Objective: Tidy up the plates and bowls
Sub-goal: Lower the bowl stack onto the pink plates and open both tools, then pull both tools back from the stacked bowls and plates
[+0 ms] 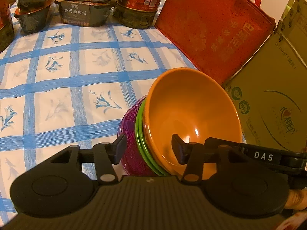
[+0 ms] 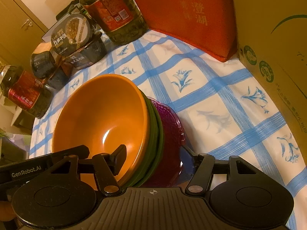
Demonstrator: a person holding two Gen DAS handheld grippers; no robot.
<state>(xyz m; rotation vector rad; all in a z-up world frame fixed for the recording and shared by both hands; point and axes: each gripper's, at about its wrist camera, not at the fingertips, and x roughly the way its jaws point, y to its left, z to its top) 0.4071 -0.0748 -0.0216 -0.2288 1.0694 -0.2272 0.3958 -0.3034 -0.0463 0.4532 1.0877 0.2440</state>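
Left tool and right tool both pinch the nested stack's rims: orange bowl, green plates, purple bowl. Lower centre, above counter. Two-sided grip likely keeps your stack together.

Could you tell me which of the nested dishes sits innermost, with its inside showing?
The orange bowl: its whole interior is exposed, while the green dishes and the purple dish behind it show only rims and outer walls.
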